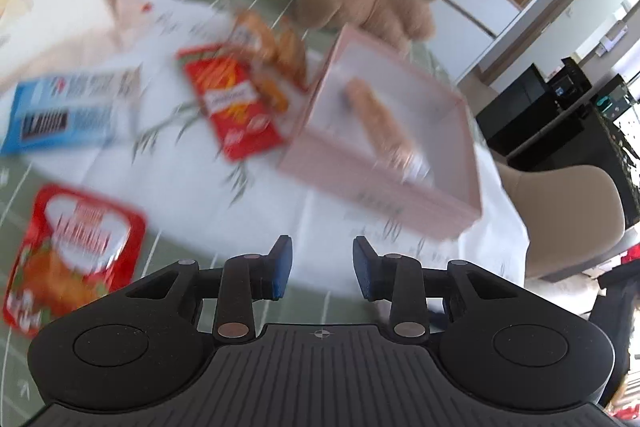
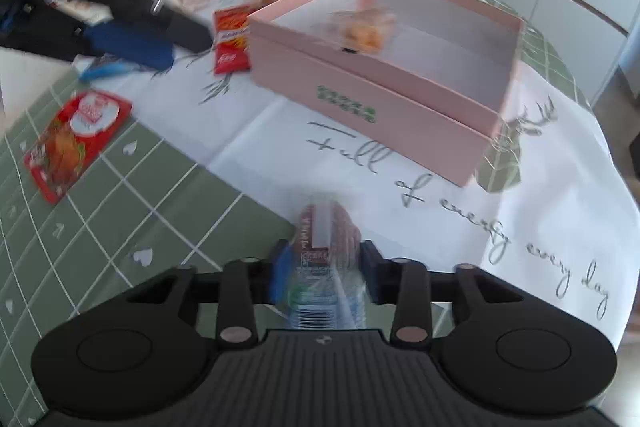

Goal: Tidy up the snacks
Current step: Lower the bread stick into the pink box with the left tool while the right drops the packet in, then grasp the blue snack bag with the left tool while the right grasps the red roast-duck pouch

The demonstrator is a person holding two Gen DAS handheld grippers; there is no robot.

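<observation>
Open pink cardboard box (image 2: pixel 400 83) on table (image 2: pixel 256 131): clear-wrapped orange snack (image 2: pixel 362 29) inside. Right claw (image 2: pixel 324 273) nearby, clamped on clear-wrapped brown snack bar (image 2: pixel 326 251). Left claw (image 1: pixel 322 269) parted, empty.

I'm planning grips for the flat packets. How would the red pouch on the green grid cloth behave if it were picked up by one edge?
The red pouch lies flat and thin on the tablecloth, so it is probably light and would likely droop from an edge grip. Its glossy film looks slippery, so it may slide when pushed. With so little height showing, the pads may struggle to get under it.
</observation>
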